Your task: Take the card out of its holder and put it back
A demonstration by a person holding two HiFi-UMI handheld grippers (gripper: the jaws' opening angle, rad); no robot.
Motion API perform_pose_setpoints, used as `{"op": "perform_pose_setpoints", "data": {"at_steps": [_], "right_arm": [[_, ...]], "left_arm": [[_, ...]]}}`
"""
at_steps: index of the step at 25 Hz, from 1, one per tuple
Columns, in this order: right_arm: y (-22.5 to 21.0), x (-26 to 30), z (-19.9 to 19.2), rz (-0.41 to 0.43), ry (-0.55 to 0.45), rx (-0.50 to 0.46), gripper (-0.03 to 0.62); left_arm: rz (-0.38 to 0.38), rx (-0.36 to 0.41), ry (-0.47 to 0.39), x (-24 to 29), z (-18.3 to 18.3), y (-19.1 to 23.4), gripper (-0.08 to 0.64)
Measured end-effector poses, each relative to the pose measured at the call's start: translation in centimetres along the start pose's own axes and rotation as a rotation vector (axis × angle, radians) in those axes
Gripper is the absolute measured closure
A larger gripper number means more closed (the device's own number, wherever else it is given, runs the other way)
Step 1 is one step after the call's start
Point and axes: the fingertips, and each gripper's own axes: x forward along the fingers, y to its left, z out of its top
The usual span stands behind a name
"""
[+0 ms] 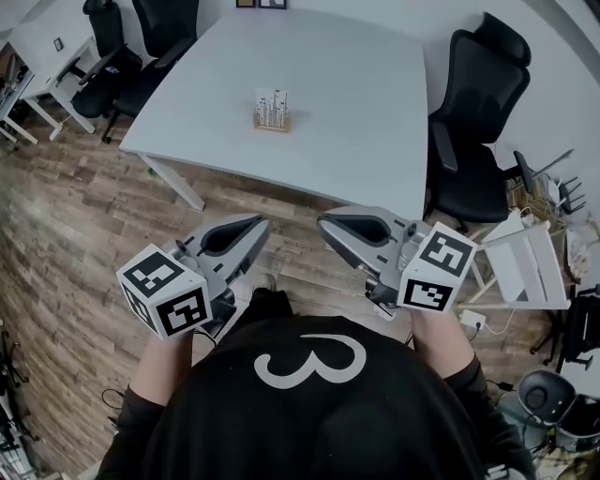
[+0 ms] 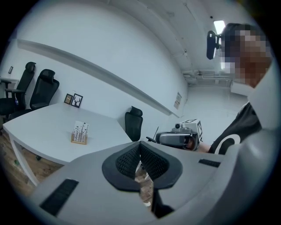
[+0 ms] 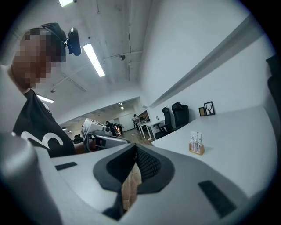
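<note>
A white card with dark print (image 1: 272,103) stands upright in a small wooden holder (image 1: 272,123) near the middle of the white table (image 1: 356,103). Both grippers hover over the wood floor, short of the table's near edge and well away from the card. My left gripper (image 1: 257,226) and my right gripper (image 1: 325,222) point toward the table, jaws shut, nothing between them. In the left gripper view the card (image 2: 80,130) sits far off to the left beyond the shut pads (image 2: 131,159). From the right gripper view the card (image 3: 196,139) shows at the right.
A black office chair (image 1: 478,122) stands at the table's right side, and two more (image 1: 141,47) at its far left. A white folding rack (image 1: 530,267) and cables lie on the floor at the right. Small picture frames (image 1: 260,3) stand at the table's far edge.
</note>
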Motion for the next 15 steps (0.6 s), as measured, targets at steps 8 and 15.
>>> {"op": "perform_pose_setpoints", "data": {"at_steps": [8,15], "right_arm": [[-6.3,4.6,2.2,-0.065,0.014,0.000,0.581],[-12.9,9.4,5.0,-0.122,0.003,0.011,0.581]], "left_arm": [[-0.049,0.017,0.015,3.3,3.3,7.4,0.549],[-0.106,0.014,0.055,6.4,6.8,15.0,0.549]]}}
